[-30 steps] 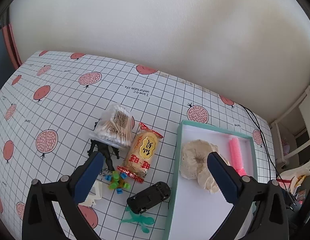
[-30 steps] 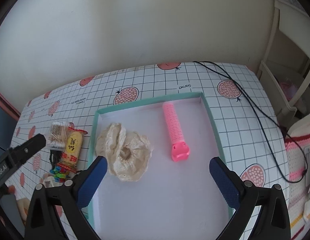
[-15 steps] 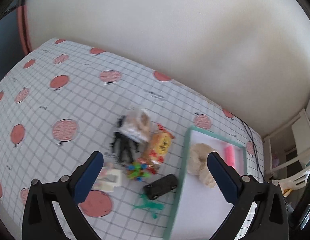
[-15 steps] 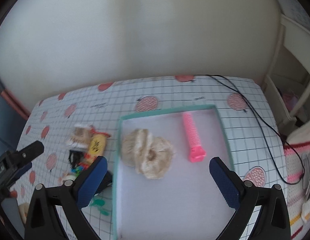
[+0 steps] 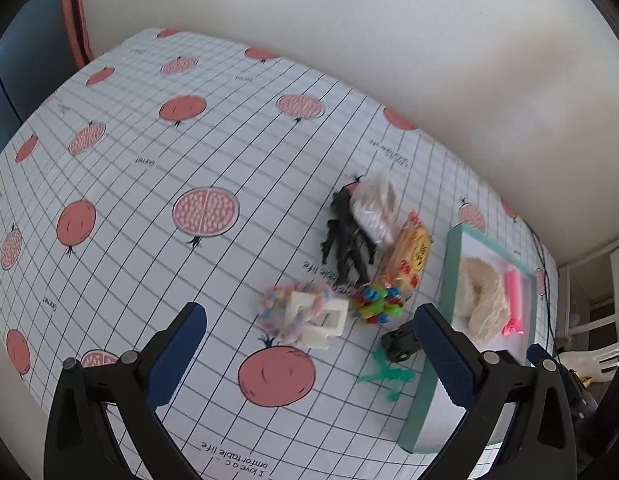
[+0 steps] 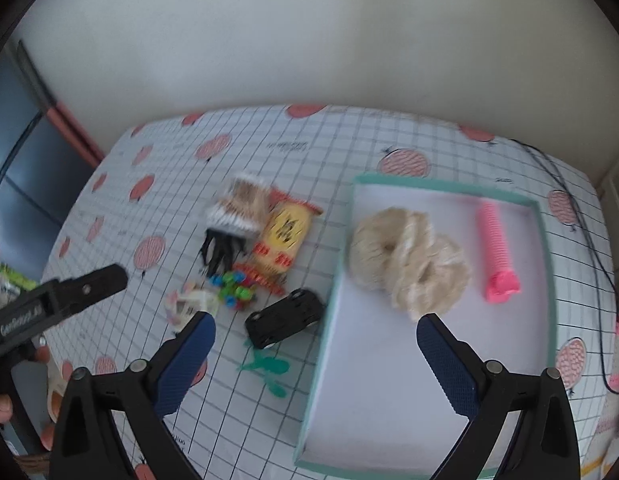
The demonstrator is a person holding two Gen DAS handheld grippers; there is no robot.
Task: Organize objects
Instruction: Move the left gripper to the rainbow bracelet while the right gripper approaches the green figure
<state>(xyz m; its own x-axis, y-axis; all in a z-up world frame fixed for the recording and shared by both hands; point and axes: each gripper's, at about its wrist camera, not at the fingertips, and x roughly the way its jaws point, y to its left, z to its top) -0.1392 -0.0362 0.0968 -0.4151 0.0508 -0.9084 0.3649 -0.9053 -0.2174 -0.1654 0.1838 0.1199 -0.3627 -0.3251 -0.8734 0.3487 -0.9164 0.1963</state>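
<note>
A teal-rimmed tray (image 6: 547, 248) (image 5: 447, 268) holds cream scrunchies (image 6: 409, 256) (image 5: 483, 298) and a pink hair roller (image 6: 495, 248) (image 5: 513, 300). Left of it lie a cotton swab pack (image 6: 239, 206) (image 5: 375, 208), a yellow snack packet (image 6: 285, 236) (image 5: 407, 262), a black figure (image 6: 221, 252) (image 5: 345, 246), colourful beads (image 6: 233, 290) (image 5: 375, 304), a black toy car (image 6: 285, 318) (image 5: 399, 342), a green figure (image 6: 267, 370) (image 5: 385, 374) and a white clip on pastel rope (image 5: 309, 316) (image 6: 187, 306). My left gripper (image 5: 309, 354) and right gripper (image 6: 315, 360) hang open above the table, holding nothing.
The pomegranate-print tablecloth (image 5: 149, 184) runs to a white wall. A black cable (image 6: 581, 216) trails along the right side. White furniture (image 5: 589, 280) stands past the right edge. A hand (image 6: 1, 402) holds the left gripper's body at the left edge of the right wrist view.
Both grippers have pulled back and swung left: the objects look smaller and farther, more tablecloth shows, and the loose items have come into the right wrist view. Nothing was picked up.
</note>
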